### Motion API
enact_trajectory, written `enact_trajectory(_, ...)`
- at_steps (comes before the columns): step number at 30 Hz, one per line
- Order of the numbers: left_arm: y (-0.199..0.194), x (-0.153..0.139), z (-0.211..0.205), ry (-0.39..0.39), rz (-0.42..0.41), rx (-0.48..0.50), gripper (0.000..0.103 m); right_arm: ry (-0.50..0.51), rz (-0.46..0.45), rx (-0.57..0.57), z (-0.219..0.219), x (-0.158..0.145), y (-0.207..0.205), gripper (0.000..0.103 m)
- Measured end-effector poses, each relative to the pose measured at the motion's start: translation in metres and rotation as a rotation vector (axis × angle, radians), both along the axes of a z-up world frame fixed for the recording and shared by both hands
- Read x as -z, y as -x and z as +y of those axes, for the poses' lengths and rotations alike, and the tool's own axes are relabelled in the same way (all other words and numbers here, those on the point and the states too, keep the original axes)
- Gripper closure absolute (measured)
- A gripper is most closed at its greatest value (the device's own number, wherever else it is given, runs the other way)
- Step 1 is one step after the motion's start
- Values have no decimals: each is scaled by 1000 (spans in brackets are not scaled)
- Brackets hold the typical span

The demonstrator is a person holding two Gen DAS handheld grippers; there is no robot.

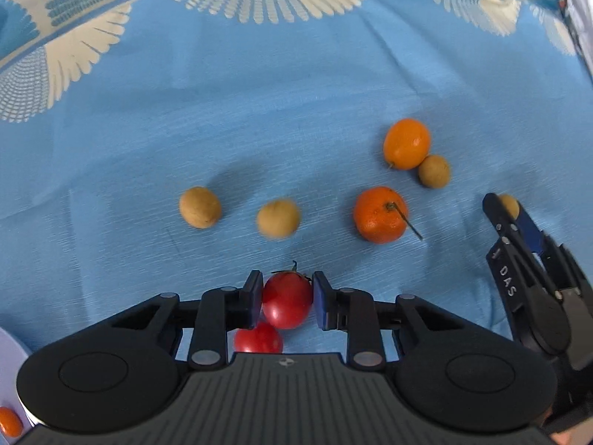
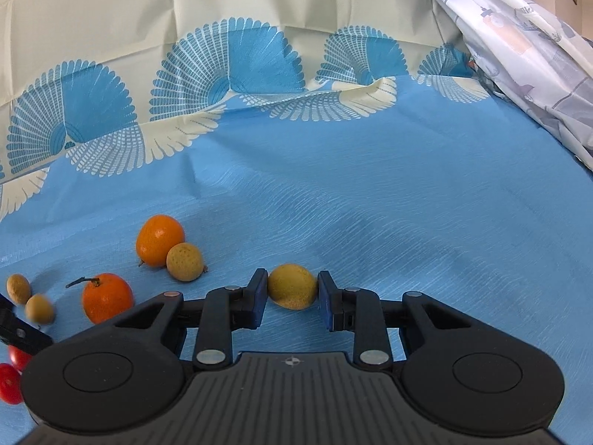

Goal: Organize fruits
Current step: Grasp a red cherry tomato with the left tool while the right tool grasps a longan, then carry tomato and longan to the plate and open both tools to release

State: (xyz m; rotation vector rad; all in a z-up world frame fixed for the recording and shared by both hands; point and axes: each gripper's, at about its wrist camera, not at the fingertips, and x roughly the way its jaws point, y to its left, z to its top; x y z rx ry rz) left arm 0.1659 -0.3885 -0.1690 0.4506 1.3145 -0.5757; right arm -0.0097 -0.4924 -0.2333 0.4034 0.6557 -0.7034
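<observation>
Left wrist view: the left gripper [image 1: 287, 298] is seen clenched on a red cherry tomato [image 1: 287, 302], its blue pads pressed against either side of the fruit, which sits on the blue cloth [image 1: 296, 129]. A second red tomato [image 1: 258, 338] lies just behind and below the first, partly hidden by the gripper body. Beyond the fingers, two tan round fruits [image 1: 200, 207] [image 1: 278, 218] lie apart from each other at left and centre, a stemmed orange mandarin [image 1: 380, 214] is seen to their right, and farther off an oval orange fruit [image 1: 406, 143] touches a third tan fruit [image 1: 434, 170]. At the right edge the right gripper [image 1: 507, 211] is shown grasping a yellowish fruit — mostly hidden by its fingers. Right wrist view: the right gripper [image 2: 292, 293] is seen closed on a yellowish round fruit [image 2: 292, 286], held between both pads and resting on the blue cloth [image 2: 407, 185]. At left the oval orange fruit [image 2: 160, 240] touches a speckled tan fruit [image 2: 184, 261]; the mandarin [image 2: 107, 297] lies nearer, two tan fruits [image 2: 18, 288] [image 2: 39, 308] are seen at the far left — the nearer one blurred — and the red tomatoes [image 2: 9, 383] appear at the lower left edge.
</observation>
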Motion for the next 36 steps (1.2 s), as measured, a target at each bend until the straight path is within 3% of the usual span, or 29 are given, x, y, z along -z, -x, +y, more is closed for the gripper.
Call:
enact_trajectory(10, 2, -29, 43, 33, -38, -68, 72, 29, -27, 16, 5, -7, 8, 73)
enact_trajectory(17, 27, -67, 121, 17, -87, -151, 72, 76, -98, -2, 38, -56, 24, 73)
enact_trajectory(21, 46, -83, 167, 1, -94, -187, 72, 56, -160, -142, 87, -95, 38, 73)
enact_trajectory(26, 72, -100, 218, 8, -115, -204, 72, -76, -135, -341, 160, -121, 59, 73)
enact_trajectory(30, 91, -115, 258, 48, -136, -231, 72, -44, -107, -482, 217, -141, 76, 73)
enact_trajectory(36, 105, -132, 310, 94, -166, -298, 72, -5, -94, -587, 275, -164, 83, 73)
